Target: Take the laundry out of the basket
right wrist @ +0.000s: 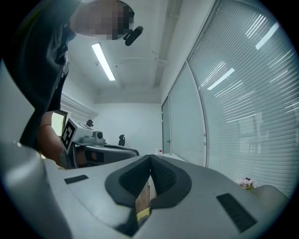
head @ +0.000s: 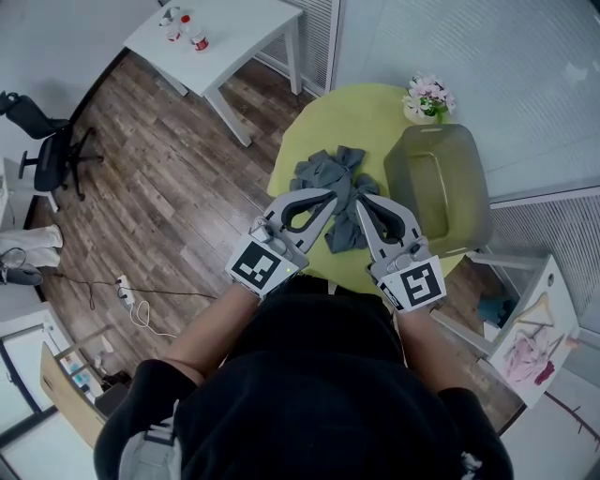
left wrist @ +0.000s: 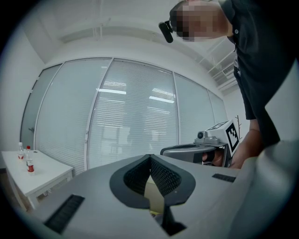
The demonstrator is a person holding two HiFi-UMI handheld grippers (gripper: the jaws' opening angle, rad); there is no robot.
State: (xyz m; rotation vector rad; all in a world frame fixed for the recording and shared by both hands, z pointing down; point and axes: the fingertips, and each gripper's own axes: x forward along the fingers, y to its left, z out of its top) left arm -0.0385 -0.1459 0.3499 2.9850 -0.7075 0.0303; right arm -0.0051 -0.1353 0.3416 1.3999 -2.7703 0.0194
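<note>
From the head view I have both tongs out over the near edge of the round yellow-green table [head: 356,117]. The left gripper [head: 334,195] has its jaws fully together, tips meeting, and its own view shows nothing caught between the ribbed pads [left wrist: 161,177]. The right gripper [head: 360,202] is closed just as tight, pad against pad [right wrist: 161,179], and holds nothing. The two tips sit close to each other, angled inward.

The laundry [head: 323,171], a crumpled grey heap, lies on the table top near its middle and runs down toward the near edge, outside the basket. Both tips overlap that heap from above; I cannot tell whether they touch the cloth.

The basket [head: 405,178], olive and see-through, stands along the table's right edge, just beside the laundry. A small pot of flowers [head: 428,97] sits at the far right edge, behind the basket.

Off to the left stands a white side table [head: 234,47] carrying bottles [head: 183,28]
</note>
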